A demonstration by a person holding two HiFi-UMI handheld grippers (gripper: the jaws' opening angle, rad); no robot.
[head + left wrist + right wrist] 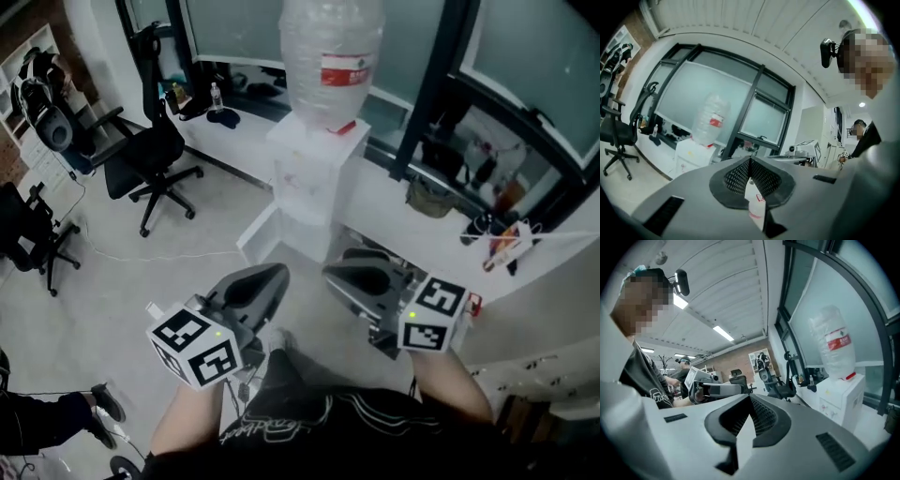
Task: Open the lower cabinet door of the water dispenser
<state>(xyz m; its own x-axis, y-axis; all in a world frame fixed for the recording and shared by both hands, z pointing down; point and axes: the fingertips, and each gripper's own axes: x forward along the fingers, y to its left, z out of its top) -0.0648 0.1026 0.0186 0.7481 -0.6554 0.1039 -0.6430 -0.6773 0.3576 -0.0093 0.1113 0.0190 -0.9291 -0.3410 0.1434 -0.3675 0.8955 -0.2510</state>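
Observation:
The white water dispenser point(314, 173) stands against the window ledge with a clear bottle point(330, 52) upside down on top. A white panel point(256, 232) juts out at its foot on the left; it looks like the lower door swung out. My left gripper point(270, 279) and right gripper point(339, 272) hover side by side well short of the dispenser, both shut with nothing in them. In the left gripper view the shut gripper point(750, 159) points at the dispenser point(691, 154) far off. In the right gripper view the gripper point(751, 396) is shut too, with the dispenser point(841, 394) at the right.
A black office chair point(150, 155) stands left of the dispenser and another chair point(28, 234) at the far left. A white ledge point(412, 211) with clutter runs under the windows. A cable lies on the floor. Someone's shoe point(105, 403) shows at the lower left.

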